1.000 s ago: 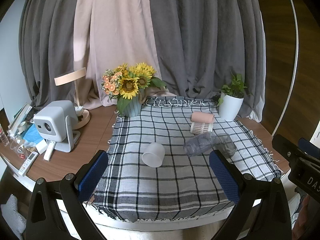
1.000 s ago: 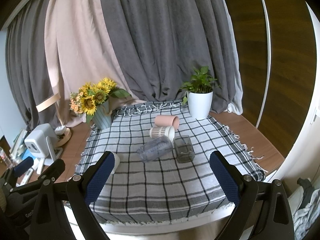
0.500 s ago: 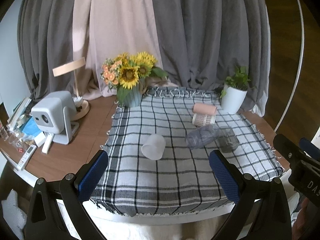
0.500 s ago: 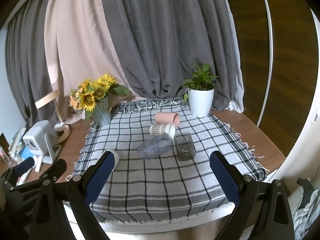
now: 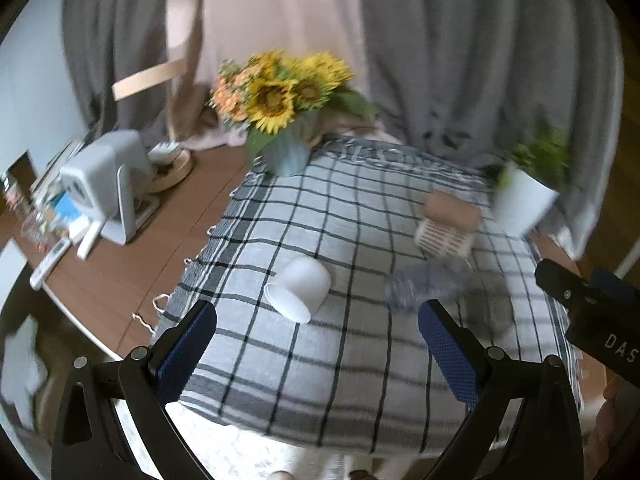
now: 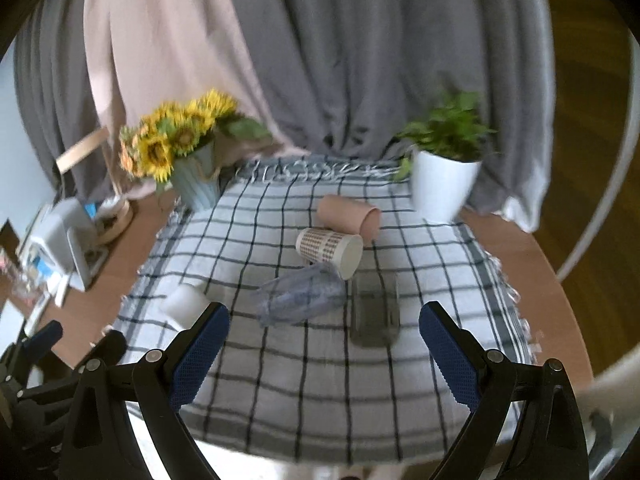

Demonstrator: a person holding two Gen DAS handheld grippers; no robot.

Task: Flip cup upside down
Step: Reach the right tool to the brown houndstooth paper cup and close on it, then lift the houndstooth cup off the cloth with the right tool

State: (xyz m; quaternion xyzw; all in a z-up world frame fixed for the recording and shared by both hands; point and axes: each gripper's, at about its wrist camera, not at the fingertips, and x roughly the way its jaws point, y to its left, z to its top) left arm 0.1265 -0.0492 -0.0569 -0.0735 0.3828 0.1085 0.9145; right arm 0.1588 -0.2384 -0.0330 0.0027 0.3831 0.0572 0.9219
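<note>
Left gripper (image 5: 318, 344) agape above sideways white cup (image 5: 299, 290)

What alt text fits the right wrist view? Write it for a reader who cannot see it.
Five cups lie on their sides on a black-and-white checked cloth: a pink cup, a patterned paper cup, a clear ribbed plastic cup, a dark glass tumbler and a white frosted cup. The right tongs hang open in front, holding nothing.
</note>
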